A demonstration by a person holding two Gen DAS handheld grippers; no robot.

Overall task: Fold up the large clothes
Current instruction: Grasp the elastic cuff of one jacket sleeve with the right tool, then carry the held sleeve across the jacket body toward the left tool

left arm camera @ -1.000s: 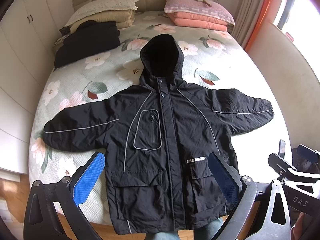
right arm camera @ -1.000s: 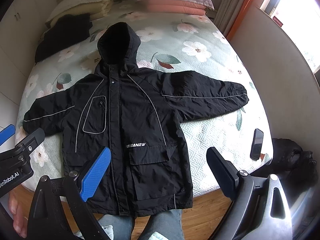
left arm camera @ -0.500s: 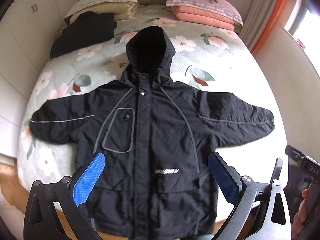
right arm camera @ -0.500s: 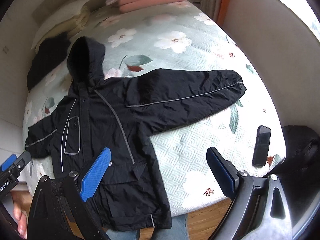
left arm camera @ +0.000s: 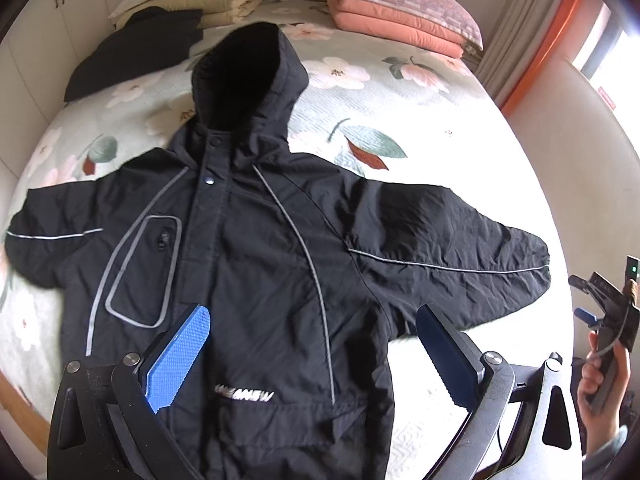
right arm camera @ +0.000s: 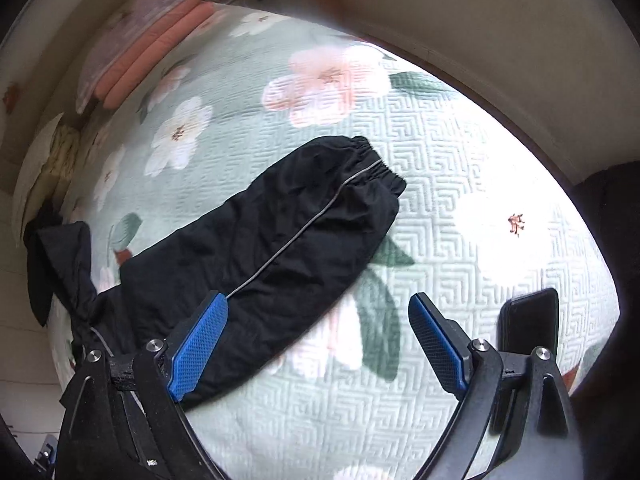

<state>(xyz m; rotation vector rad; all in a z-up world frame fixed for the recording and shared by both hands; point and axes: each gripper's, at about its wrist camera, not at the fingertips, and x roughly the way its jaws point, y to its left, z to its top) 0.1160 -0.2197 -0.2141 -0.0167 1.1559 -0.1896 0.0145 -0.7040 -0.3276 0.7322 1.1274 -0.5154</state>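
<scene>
A black hooded jacket (left arm camera: pixel 256 264) with grey piping lies face up and spread flat on the floral bed (left arm camera: pixel 420 120), hood toward the pillows, both sleeves stretched out. My left gripper (left arm camera: pixel 312 352) is open and empty, hovering over the jacket's lower chest. My right gripper (right arm camera: pixel 316 340) is open and empty, low over the jacket's right sleeve (right arm camera: pixel 288 236), whose elastic cuff (right arm camera: pixel 376 164) points away. The right gripper also shows at the left wrist view's right edge (left arm camera: pixel 608 308), beyond the sleeve end.
A black phone (right arm camera: pixel 528 320) lies on the bed near the right gripper's right finger. Folded dark clothes (left arm camera: pixel 132 56) and stacked pillows (left arm camera: pixel 400 12) sit at the head of the bed. A wall runs along the bed's right side.
Both grippers have moved forward and down toward the jacket. The right gripper swung right, from above the whole jacket to close over the right sleeve. Both stayed open.
</scene>
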